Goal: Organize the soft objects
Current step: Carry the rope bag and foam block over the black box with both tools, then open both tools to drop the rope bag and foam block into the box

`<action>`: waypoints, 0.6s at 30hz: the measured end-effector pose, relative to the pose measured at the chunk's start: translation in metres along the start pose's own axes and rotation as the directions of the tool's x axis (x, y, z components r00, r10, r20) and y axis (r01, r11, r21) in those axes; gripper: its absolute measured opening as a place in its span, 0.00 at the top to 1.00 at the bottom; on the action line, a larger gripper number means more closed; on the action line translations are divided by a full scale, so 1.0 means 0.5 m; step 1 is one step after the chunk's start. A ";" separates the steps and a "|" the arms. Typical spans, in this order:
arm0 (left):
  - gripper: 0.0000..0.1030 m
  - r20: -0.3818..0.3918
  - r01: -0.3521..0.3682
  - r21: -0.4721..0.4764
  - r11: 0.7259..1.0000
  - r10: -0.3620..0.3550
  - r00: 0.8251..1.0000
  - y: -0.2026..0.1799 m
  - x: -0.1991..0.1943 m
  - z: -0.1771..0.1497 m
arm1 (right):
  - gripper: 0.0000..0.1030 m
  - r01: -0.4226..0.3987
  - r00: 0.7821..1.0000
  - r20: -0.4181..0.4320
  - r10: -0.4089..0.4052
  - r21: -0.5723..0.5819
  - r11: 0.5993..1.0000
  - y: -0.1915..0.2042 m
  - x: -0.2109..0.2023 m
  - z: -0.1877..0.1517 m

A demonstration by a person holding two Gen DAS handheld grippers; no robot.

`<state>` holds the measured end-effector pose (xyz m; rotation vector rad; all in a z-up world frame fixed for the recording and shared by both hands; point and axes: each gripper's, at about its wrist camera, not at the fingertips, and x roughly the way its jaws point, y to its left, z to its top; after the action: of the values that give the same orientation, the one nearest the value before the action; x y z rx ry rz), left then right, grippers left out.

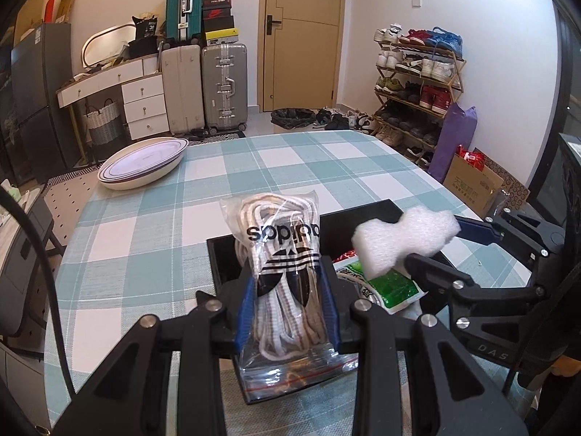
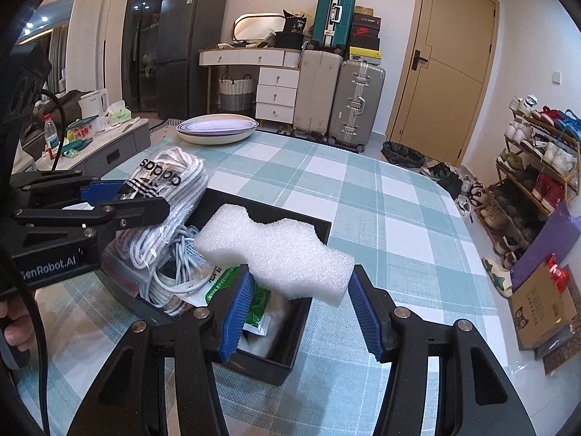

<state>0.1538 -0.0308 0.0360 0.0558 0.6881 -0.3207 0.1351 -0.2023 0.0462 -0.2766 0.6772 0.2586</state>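
Step in hand: loading soft items into the black box (image 2: pixel 279 365) on the checked tablecloth (image 1: pixel 290 167); judged midway, both tongs loaded.
Left gripper (image 1: pixel 288 312): clamped on the bag of laces (image 1: pixel 287 279), blue pads pressed to both sides; bag upright, lower end inside the near-left part of the box.
Right gripper (image 2: pixel 297 309): around the white foam block (image 2: pixel 276 254); left pad touching it, right pad apparently just off its end, so firm clamping cannot be told; block held over the right part of the box.
Box contents: green-and-white packet (image 2: pixel 254 298), white coiled cord (image 2: pixel 174 287), something white below, unclear.
Next move, as judged: lowering the foam onto the packet and parting the tongs; easing the lace bag down flat so that it does not tip over the rim.
Elsewhere: stacked oval dishes (image 1: pixel 143 163) at the far-left table edge, well apart from the box.
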 end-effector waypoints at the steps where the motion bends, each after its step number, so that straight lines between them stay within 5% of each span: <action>1: 0.70 -0.002 0.000 0.005 1.000 0.000 1.000 -0.003 0.003 -0.001 | 0.47 0.000 1.000 -0.003 0.000 -0.004 1.000 0.003 0.005 0.001; 18: 0.69 -0.003 0.002 0.024 1.000 -0.002 1.000 -0.003 0.017 0.000 | 0.47 0.033 0.999 -0.015 -0.035 -0.088 0.996 0.041 0.041 0.014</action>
<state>0.1597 -0.0347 0.0306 0.0784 0.6876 -0.3306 0.1478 -0.1780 0.0350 -0.3741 0.6777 0.2542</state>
